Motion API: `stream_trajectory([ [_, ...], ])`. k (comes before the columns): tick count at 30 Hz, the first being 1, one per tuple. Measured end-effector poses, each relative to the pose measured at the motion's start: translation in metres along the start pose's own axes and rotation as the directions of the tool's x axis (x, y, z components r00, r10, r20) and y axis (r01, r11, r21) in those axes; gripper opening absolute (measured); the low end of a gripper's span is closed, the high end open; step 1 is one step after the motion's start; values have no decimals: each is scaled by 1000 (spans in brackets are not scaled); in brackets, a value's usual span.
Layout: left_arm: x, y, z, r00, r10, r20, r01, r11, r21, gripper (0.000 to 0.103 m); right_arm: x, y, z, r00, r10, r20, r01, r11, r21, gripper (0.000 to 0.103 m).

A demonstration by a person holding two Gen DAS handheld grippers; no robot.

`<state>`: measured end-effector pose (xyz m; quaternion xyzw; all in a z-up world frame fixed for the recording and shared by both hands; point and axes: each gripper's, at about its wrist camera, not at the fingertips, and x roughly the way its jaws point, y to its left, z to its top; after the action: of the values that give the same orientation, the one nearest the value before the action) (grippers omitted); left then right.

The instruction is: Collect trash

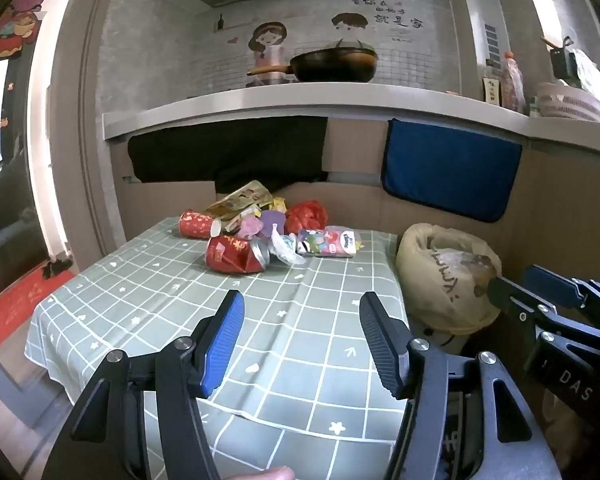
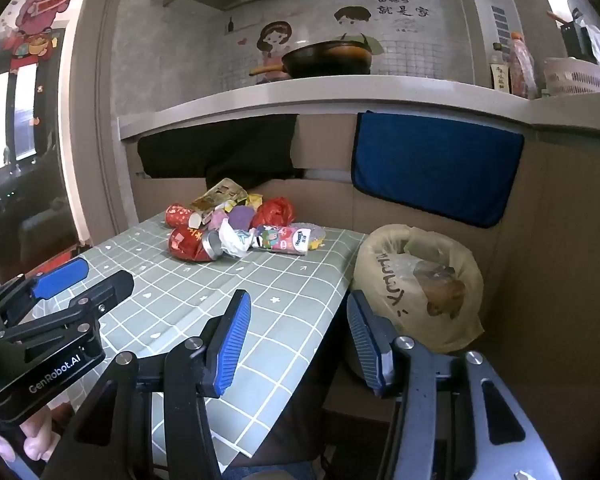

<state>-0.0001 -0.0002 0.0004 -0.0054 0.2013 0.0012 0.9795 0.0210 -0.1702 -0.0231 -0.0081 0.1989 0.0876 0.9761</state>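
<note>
A heap of trash [image 1: 268, 232] lies at the far end of the green checked tablecloth [image 1: 204, 312]: red paper cups [image 1: 198, 224], a crushed red can [image 1: 232, 254], a red bag, wrappers and a white tissue. It also shows in the right wrist view [image 2: 240, 228]. A bin lined with a yellowish bag [image 1: 448, 276] [image 2: 416, 280] stands just past the table's right edge. My left gripper [image 1: 300, 308] is open and empty above the near part of the table. My right gripper [image 2: 296, 308] is open and empty over the table's right edge, beside the bin.
A grey counter [image 1: 300, 96] with a dark pan [image 1: 332, 66], bottles and a basket runs behind the table. A blue cloth [image 1: 448, 168] and a black cloth hang on the cardboard wall. A glass door is on the left.
</note>
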Motion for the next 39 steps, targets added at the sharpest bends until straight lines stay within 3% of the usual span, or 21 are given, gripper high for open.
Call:
stream_trajectory([
  [39,-1,-1,-1,1000,0,0,0,1000,-1,60,2,-8,-4,1000,1,-10,-1,1000,26,48],
])
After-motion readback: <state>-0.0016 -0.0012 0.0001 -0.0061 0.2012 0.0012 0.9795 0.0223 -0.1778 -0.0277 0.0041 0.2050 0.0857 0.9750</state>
